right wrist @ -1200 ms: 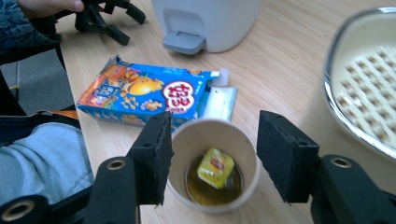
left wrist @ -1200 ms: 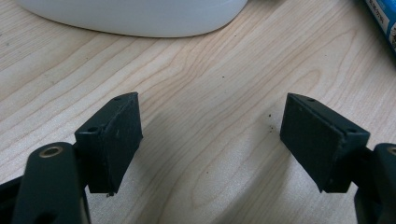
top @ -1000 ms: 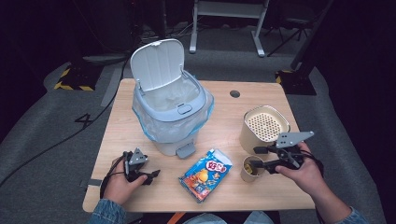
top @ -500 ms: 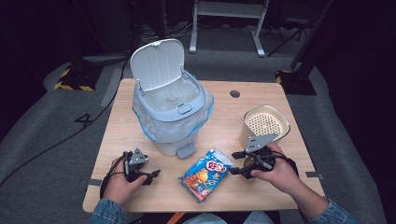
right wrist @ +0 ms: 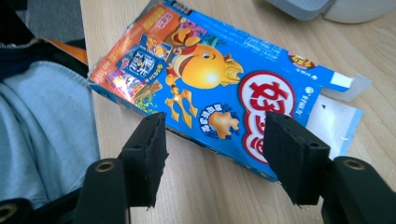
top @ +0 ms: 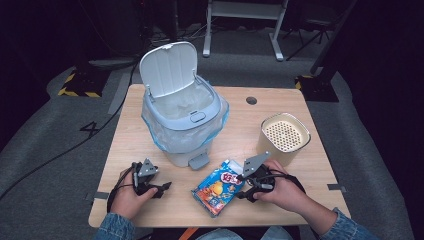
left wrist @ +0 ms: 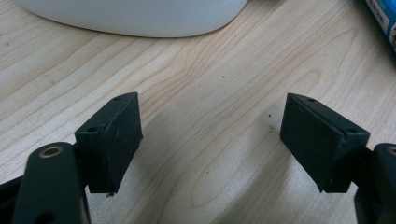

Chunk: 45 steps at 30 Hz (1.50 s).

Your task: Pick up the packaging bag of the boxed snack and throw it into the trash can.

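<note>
I see the white pedal bin (top: 182, 120) standing mid-table with its lid tipped up and back, a clear liner bulging over its rim and its foot pedal (top: 198, 161) jutting toward me. To the right of it sits a cream round container (top: 284, 136) with a perforated top, close behind my right hand. The flattened blue snack box (top: 218, 186) lies on the wooden table (top: 280, 107) between my two hands, just in front of the pedal. Its long axis runs diagonally, from the near left up toward the far right, and its opened flap end (right wrist: 343, 109) points away from me toward the bin's base. My right gripper (top: 243, 187) is just at the box's right long edge; in the right gripper view its jaws are spread apart with the box's edge lying between and beyond them, nothing pinched. My left gripper (top: 164, 187) rests low on bare wood left of the box, jaws wide apart and empty. The box's near corner lies close to the table's front edge; open tabletop stretches on the far right.
</note>
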Motion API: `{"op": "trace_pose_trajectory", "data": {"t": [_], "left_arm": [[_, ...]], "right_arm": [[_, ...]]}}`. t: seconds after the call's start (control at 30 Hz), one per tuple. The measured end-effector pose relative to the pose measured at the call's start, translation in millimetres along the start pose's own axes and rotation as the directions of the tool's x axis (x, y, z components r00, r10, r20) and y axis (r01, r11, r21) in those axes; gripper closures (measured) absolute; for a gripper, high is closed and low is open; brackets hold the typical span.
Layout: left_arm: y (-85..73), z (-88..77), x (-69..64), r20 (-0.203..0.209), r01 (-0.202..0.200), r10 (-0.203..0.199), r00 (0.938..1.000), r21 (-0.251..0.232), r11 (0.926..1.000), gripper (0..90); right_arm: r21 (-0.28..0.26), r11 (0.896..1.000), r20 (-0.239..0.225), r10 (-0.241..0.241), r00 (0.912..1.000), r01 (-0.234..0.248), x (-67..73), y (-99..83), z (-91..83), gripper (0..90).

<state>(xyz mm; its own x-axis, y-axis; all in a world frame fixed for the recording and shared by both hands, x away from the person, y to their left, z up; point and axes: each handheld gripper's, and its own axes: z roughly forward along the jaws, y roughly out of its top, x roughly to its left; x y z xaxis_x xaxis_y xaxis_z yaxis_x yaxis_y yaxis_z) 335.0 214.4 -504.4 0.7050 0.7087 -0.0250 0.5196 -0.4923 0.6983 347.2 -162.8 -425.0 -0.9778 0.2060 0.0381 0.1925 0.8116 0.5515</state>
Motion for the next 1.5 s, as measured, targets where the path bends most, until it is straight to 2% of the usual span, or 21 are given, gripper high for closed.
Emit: {"op": "trace_pose_trajectory", "data": {"t": [0.27,0.3,0.4,0.47,0.5,0.63,0.73,0.93,1.0,1.1,1.13,1.17,1.4,1.47,1.5], "left_arm": [[0.0,0.0,0.0,0.0,0.0,0.0,1.0,0.0,1.0,21.0],[0.0,0.0,0.0,0.0,0.0,0.0,1.0,0.0,1.0,21.0],[0.0,0.0,0.0,0.0,0.0,0.0,1.0,0.0,1.0,21.0],[0.0,0.1,-0.1,0.0,0.0,0.0,1.0,-0.002,1.0,21.0],[0.0,0.1,-0.1,0.0,0.0,0.0,1.0,-0.002,1.0,21.0],[0.0,0.0,-0.1,0.0,0.0,0.0,1.0,0.0,1.0,21.0],[0.0,0.1,-0.1,0.0,0.001,-0.001,1.0,-0.001,1.0,21.0],[0.0,0.0,0.0,0.0,-0.001,0.001,1.0,-0.001,1.0,21.0],[0.0,0.0,-0.1,-0.001,-0.001,0.001,1.0,0.0,1.0,21.0],[0.0,0.0,-0.1,-0.002,-0.002,0.002,1.0,0.0,1.0,21.0],[0.0,0.1,-0.1,-0.001,0.0,0.0,1.0,-0.001,1.0,21.0],[0.0,0.0,0.0,-0.001,-0.001,0.001,1.0,0.0,1.0,21.0],[0.0,0.0,0.0,-0.001,-0.001,0.001,1.0,0.0,1.0,21.0],[0.0,0.1,-0.1,0.0,0.0,0.0,1.0,-0.001,1.0,21.0],[0.0,0.0,0.0,0.0,0.0,0.0,1.0,-0.001,1.0,21.0]], "right_arm": [[0.044,0.998,-0.018,-0.039,0.9991,0.04,5.9,5.1,14.6,40.4],[0.062,0.997,-0.028,-0.055,0.9981,0.056,6.9,6.7,18.1,43.8],[0.103,0.989,-0.016,-0.103,0.9946,0.104,7.3,8.6,23.1,45.7],[0.12,0.986,-0.012,-0.118,0.993,0.118,8.5,8.7,26.9,44.5],[0.12,0.986,-0.012,-0.118,0.993,0.118,8.5,8.7,26.9,44.5],[0.103,0.985,-0.019,-0.14,0.99,0.141,12.8,11.9,28.0,54.1],[0.099,0.985,-0.023,-0.142,0.9896,0.143,14.3,12.8,29.2,55.2],[0.045,0.99,-0.055,-0.13,0.9899,0.133,19.4,15.5,35.7,54.7],[0.043,0.988,-0.053,-0.146,0.9879,0.148,20.5,16.1,35.7,54.1],[0.074,0.982,-0.05,-0.171,0.984,0.175,19.2,15.5,31.7,51.9],[0.106,0.971,-0.031,-0.211,0.977,0.213,18.3,14.0,29.4,51.9],[0.114,0.969,-0.023,-0.219,0.9754,0.22,17.4,13.1,28.7,52.1],[0.128,0.964,0.003,-0.233,0.9724,0.231,10.9,7.5,29.0,55.7],[0.134,0.958,0.01,-0.255,0.9668,0.252,11.8,7.3,29.4,61.3],[0.134,0.958,0.01,-0.255,0.9668,0.252,11.8,7.3,29.4,61.3]]}}
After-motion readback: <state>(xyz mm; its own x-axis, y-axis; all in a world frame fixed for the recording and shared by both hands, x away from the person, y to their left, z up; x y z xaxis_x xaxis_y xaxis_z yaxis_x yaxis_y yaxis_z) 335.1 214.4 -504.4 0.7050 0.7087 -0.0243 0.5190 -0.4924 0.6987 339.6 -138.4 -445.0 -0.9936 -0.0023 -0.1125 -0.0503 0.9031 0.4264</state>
